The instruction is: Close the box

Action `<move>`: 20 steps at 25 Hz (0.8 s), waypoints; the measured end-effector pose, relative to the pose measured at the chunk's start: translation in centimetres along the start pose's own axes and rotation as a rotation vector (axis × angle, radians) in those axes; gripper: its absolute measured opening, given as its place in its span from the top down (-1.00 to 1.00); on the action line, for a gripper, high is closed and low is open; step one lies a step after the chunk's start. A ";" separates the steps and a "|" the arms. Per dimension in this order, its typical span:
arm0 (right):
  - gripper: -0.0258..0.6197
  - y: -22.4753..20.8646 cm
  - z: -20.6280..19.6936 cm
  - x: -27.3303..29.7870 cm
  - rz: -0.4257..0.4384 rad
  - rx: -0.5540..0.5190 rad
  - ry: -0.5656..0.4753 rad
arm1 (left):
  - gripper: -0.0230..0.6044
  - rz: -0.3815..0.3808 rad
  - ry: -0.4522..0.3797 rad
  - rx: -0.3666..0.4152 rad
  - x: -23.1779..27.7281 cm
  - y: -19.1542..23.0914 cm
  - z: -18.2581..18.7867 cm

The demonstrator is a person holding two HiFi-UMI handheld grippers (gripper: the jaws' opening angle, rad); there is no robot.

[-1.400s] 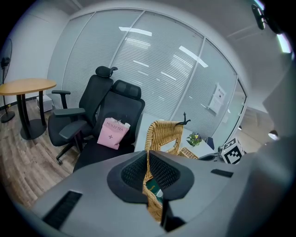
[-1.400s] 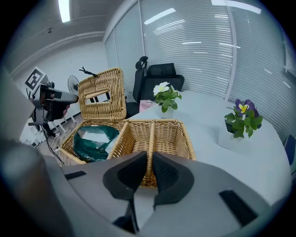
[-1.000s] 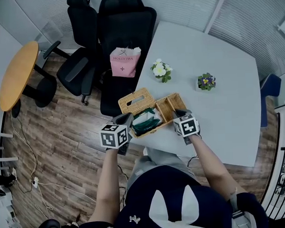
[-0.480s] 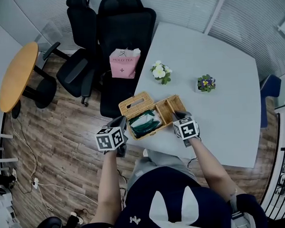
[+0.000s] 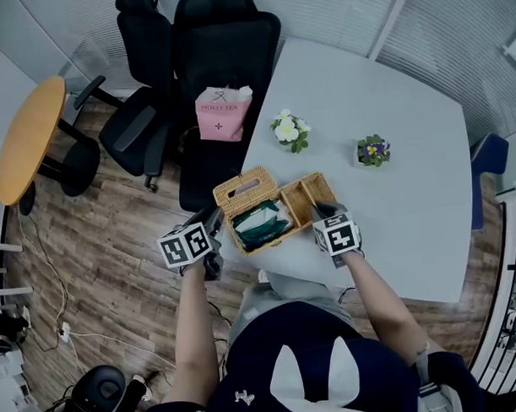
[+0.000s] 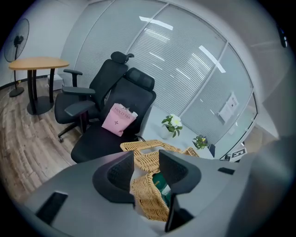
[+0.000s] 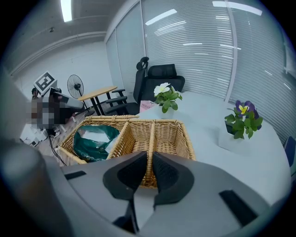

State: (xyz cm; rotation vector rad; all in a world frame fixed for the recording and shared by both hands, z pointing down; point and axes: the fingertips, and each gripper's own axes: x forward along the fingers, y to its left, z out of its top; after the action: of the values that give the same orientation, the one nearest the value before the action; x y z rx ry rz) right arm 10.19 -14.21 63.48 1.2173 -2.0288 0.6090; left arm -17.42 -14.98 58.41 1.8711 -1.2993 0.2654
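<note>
A wicker box (image 5: 312, 195) stands at the near edge of the grey table (image 5: 402, 213), with a green bag (image 5: 260, 224) in its left compartment. Its lid (image 5: 243, 187) hangs open off the far left side. My right gripper (image 5: 323, 209) is shut on the box's near rim where the divider meets it; in the right gripper view the jaws (image 7: 150, 159) pinch the wicker box (image 7: 169, 134). My left gripper (image 5: 213, 218) hovers just left of the box, off the table edge. Its jaws (image 6: 147, 159) are opening, pads touching nothing, with the lid (image 6: 150, 149) showing beyond them.
A pink paper bag (image 5: 218, 114) sits on a black office chair (image 5: 223, 50) just behind the box. A white flower pot (image 5: 289, 128) and a purple flower pot (image 5: 373, 148) stand farther back on the table. A round wooden table (image 5: 27, 137) is far left.
My left gripper has drawn back to the left, away from the box's left side, and its jaws have opened. The right gripper and the box have stayed put.
</note>
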 end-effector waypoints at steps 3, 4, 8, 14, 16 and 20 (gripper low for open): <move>0.78 -0.1 0.0 0.0 -0.001 -0.001 -0.002 | 0.37 -0.004 0.013 -0.018 0.5 0.6 0.1; 0.78 0.0 0.0 -0.1 -0.002 -0.001 -0.002 | 0.34 -0.008 0.019 -0.023 0.7 0.7 0.1; 0.78 0.0 0.0 -0.2 0.002 0.012 0.000 | 0.29 -0.039 0.049 -0.079 1.6 1.4 0.3; 0.78 0.1 -0.1 -0.2 0.019 0.029 0.010 | 0.29 -0.145 0.091 -0.268 3.6 2.7 0.2; 0.78 0.1 -0.1 -0.2 0.020 0.033 0.014 | 0.29 -0.148 0.113 -0.296 4.3 3.3 0.1; 0.78 0.1 0.0 -0.2 0.016 0.028 0.015 | 0.29 -0.158 0.167 -0.344 5.7 4.2 -0.6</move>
State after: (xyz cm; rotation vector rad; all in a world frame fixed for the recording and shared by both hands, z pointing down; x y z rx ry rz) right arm 10.21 -14.05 63.32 1.2106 -2.0259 0.6545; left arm -18.28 -18.96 64.21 1.6107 -1.0075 0.1040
